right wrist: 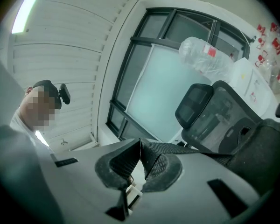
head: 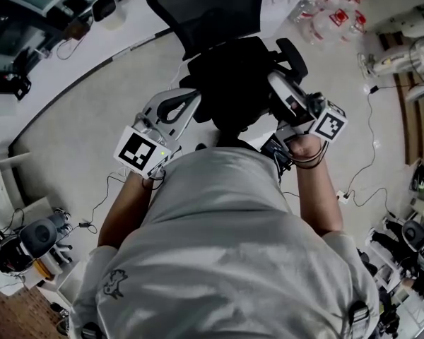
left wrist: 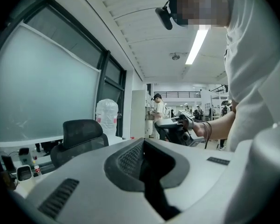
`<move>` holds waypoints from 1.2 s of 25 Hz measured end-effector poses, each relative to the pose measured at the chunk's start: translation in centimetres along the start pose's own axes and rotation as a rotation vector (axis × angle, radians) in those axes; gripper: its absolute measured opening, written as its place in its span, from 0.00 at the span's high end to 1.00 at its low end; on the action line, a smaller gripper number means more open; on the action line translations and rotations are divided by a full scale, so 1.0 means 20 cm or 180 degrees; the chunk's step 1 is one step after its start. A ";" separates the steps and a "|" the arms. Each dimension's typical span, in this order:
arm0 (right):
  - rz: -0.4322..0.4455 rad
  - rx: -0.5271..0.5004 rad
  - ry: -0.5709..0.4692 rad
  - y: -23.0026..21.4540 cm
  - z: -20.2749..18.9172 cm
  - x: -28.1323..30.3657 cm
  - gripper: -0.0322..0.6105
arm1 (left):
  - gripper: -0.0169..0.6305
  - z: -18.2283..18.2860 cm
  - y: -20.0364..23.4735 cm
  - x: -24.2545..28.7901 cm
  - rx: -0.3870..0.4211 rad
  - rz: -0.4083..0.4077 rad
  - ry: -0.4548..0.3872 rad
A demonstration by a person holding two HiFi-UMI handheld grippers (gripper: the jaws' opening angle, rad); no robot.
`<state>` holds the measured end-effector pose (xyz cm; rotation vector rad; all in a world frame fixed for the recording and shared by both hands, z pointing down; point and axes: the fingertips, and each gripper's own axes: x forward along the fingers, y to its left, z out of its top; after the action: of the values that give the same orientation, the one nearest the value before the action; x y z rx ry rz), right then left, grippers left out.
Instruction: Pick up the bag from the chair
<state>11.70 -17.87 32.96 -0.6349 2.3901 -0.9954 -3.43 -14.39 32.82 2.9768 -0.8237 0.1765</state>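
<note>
Clamped right gripper (right wrist: pixel 141 148) on the black strap (right wrist: pixel 179 147) of the bag (head: pixel 233 90) above the chair (head: pixel 212 6) and held left gripper (left wrist: pixel 143 146) shut above that chair too, perhaps pinching bag fabric.

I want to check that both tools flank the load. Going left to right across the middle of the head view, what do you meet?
left gripper → black bag → right gripper
</note>
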 end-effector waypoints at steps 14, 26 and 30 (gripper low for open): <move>-0.0345 -0.0112 -0.0443 0.36 -0.28 -0.27 0.90 | 0.95 -0.05 -0.29 -0.45 0.0012 -0.0283 -0.0053; -0.0188 -0.0022 -0.0409 0.59 -0.40 -0.48 0.90 | 0.95 -0.06 -0.51 -0.45 -0.0001 -0.0288 -0.0069; -0.0102 0.0064 -0.0248 0.65 -0.47 -0.59 0.90 | 0.95 -0.07 -0.64 -0.39 -0.0037 -0.0233 0.0012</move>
<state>12.47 2.02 32.08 -0.6940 2.3062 -0.9888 -3.59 0.75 33.12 2.9889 -0.7117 0.1736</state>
